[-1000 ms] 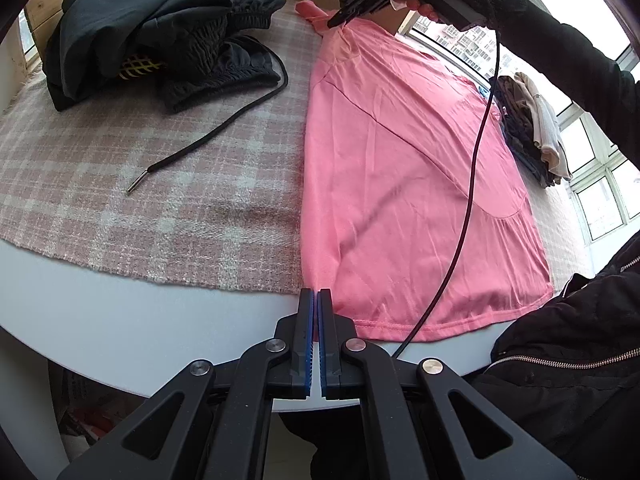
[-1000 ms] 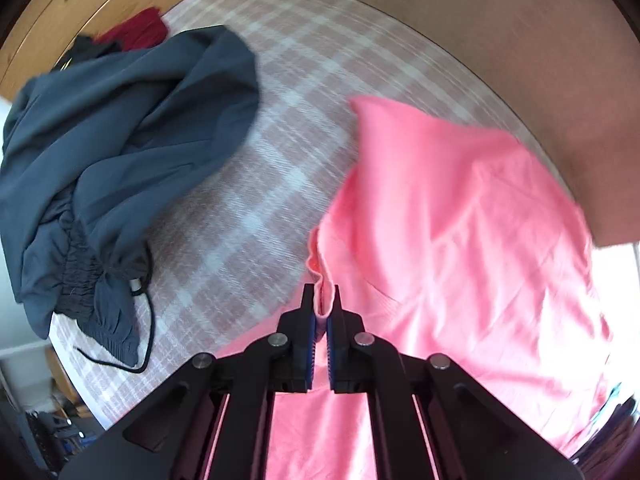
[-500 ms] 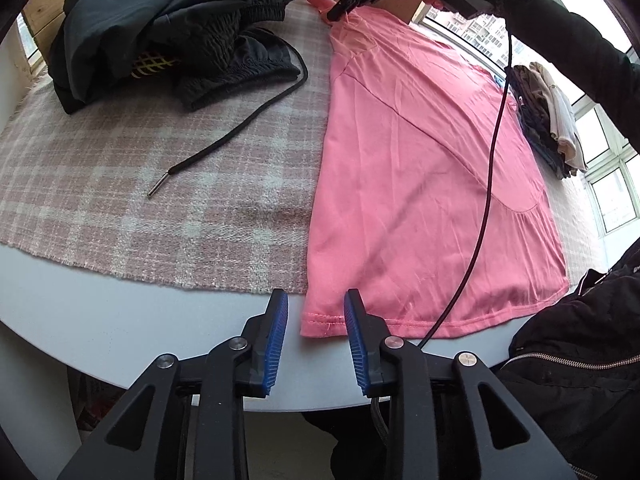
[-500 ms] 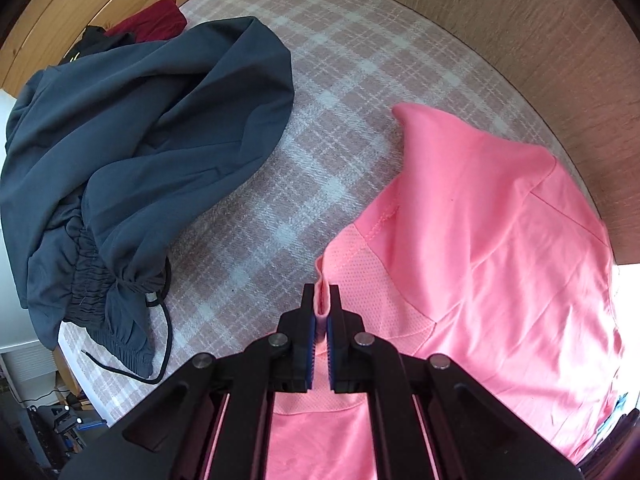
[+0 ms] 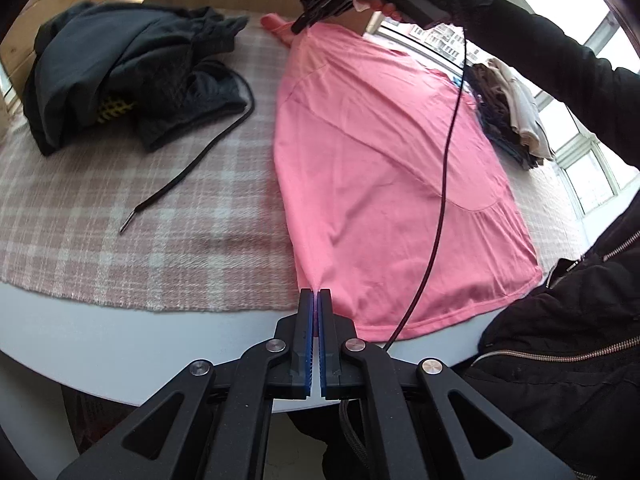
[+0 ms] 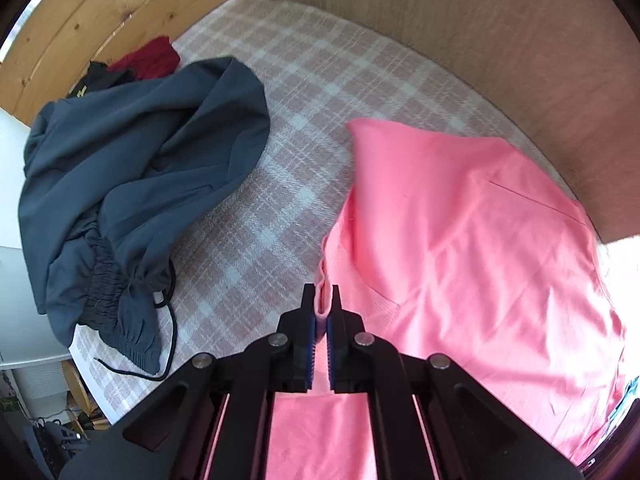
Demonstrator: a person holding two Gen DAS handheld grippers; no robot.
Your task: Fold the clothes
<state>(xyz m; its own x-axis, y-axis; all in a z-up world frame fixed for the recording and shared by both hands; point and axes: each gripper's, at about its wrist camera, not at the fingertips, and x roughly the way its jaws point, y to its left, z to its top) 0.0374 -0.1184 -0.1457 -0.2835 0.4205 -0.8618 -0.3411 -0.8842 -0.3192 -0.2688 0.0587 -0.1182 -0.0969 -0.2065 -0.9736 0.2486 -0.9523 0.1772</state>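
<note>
A pink shirt (image 5: 380,168) lies spread lengthwise on the plaid cloth, hem toward me in the left wrist view. My left gripper (image 5: 314,300) is shut on the shirt's near left hem corner at the table edge. My right gripper (image 6: 320,304) pinches the far collar edge of the pink shirt (image 6: 460,260); it shows at the far end in the left wrist view (image 5: 304,26), held by a gloved hand. Its jaws stand slightly apart around the fabric.
A heap of dark clothes (image 5: 120,72) with a long black drawstring (image 5: 188,172) lies at far left on the plaid cloth (image 5: 100,220). A folded stack (image 5: 508,112) sits at the right by the window. A wooden wall (image 6: 480,40) backs the table. A black cable (image 5: 440,184) crosses the shirt.
My left gripper opened, moved onto the hem corner and shut on it. My right gripper stayed at the collar and its jaws loosened slightly.
</note>
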